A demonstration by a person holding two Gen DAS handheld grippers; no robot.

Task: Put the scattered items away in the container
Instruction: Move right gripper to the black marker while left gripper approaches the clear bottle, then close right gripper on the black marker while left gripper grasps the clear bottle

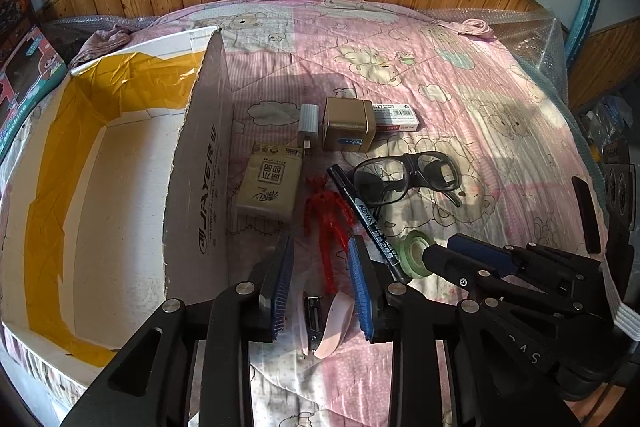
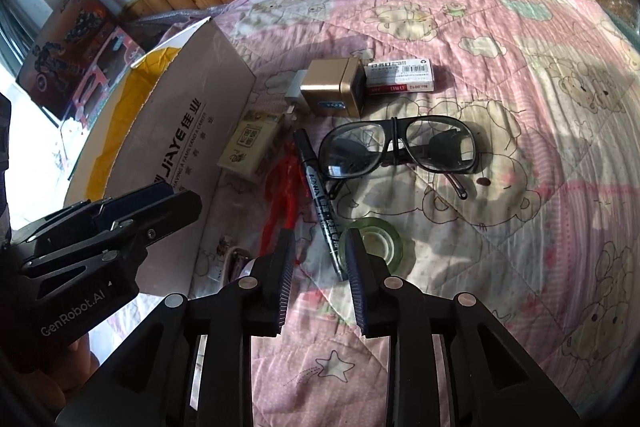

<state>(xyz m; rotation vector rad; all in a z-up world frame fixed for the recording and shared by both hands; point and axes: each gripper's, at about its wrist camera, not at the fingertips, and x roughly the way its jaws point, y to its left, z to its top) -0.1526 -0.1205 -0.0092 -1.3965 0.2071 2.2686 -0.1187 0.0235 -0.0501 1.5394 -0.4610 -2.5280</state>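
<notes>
My left claw [image 1: 322, 269] wide open over the red toy [image 1: 326, 217], holding nothing, my right claw [image 2: 318, 259] open too (empty), black pen [image 2: 320, 201] between its tips, big box [image 1: 120, 187] beside the toys

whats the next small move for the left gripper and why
Probably lower the open left gripper and shut it on the pink stapler, which lies on the quilt between its fingers. The cardboard box sits open just to the left.
</notes>
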